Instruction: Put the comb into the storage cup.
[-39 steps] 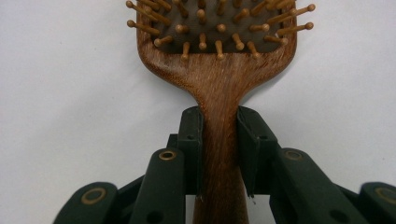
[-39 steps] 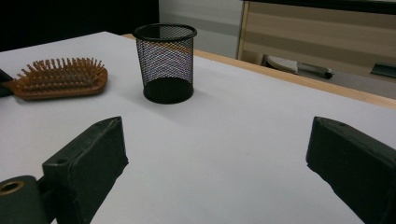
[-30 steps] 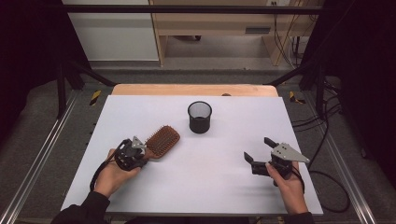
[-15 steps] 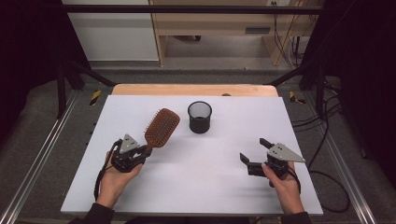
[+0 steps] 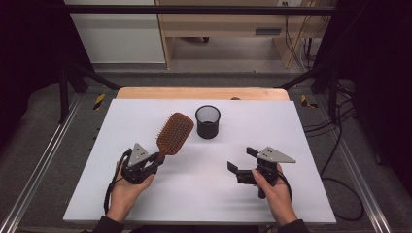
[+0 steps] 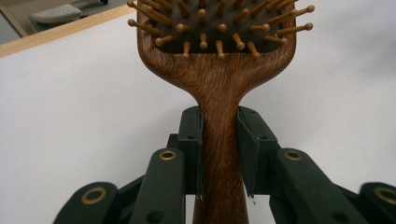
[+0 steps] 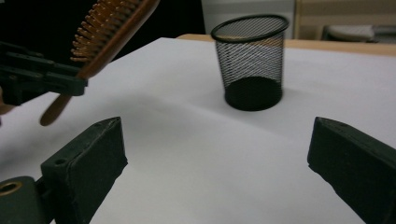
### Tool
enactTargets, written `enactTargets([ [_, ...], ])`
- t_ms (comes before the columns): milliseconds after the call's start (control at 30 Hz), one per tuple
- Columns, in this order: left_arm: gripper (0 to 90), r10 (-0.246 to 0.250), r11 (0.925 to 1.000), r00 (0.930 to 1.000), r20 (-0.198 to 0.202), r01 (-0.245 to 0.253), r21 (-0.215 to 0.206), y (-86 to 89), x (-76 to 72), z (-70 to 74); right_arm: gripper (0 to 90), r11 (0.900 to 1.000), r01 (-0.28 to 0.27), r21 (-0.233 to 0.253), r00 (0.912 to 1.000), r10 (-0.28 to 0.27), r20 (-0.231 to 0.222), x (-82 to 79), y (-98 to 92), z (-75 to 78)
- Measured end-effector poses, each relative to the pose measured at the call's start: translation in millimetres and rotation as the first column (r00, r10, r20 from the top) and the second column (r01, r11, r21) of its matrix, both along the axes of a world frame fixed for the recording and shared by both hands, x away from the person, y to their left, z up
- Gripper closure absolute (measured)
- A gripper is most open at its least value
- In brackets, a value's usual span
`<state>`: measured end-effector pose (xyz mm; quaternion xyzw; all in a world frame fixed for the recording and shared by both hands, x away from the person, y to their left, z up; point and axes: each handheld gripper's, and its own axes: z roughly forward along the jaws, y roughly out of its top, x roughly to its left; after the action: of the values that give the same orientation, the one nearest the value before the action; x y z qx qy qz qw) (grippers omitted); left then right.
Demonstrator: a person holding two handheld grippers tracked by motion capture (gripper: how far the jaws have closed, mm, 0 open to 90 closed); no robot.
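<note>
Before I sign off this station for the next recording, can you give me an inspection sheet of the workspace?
Surface: white tabletop, wooden strip at the far edge.
Job's things: wooden paddle hairbrush lifted, handle clamped; black mesh cup upright.
Clutter: nothing seen.
Grippers: left hand-held gripper shut on the brush handle; right hand-held gripper open, holding nothing.
Cables: black cable trails from the left one.
Surroundings: wooden furniture and floor cables beyond the table.
</note>
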<state>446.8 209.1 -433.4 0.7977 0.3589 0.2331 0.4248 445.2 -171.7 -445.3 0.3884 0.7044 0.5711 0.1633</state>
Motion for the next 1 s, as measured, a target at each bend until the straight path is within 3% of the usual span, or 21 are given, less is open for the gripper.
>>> enactTargets([
  [100, 72.8, -0.032, 0.9994, 0.9995, -0.002, 0.032, 0.015, -5.6, -0.8, -2.6, 4.4, 0.999, -0.029, 0.036, 0.999, 0.03, -0.034, 5.7, 16.4, 0.2],
  [200, 72.8, -0.048, 0.9985, 0.9988, -0.007, 0.048, 0.025, -11.0, -2.0, -4.1, 4.4, 0.998, -0.055, 0.037, 0.9968, 0.057, -0.056, 11.1, 31.1, 0.7],
  [500, 72.8, -0.054, 0.9983, 0.9985, 0.005, 0.054, 0.021, -20.3, -6.1, -5.8, 4.6, 0.988, -0.127, 0.092, 0.9837, 0.138, -0.116, 27.4, 71.9, 1.4],
  [700, 72.8, -0.072, 0.9972, 0.9974, 0.005, 0.072, 0.017, -26.7, -10.0, -6.4, 5.3, 0.978, -0.142, 0.15, 0.9739, 0.166, -0.155, 34.0, 84.5, 5.3],
  [833, 72.8, -0.086, 0.9963, 0.9963, 0.005, 0.086, 0.012, -30.8, -11.5, -7.3, 5.6, 0.973, -0.165, 0.163, 0.9694, 0.19, -0.155, 36.5, 91.3, 10.1],
  [1000, 72.8, -0.117, 0.9931, 0.9919, 0.05, 0.116, 0.015, -34.3, -16.6, -3.4, 6.0, 0.967, -0.172, 0.19, 0.9688, 0.201, -0.145, 38.9, 96.3, 17.4],
])
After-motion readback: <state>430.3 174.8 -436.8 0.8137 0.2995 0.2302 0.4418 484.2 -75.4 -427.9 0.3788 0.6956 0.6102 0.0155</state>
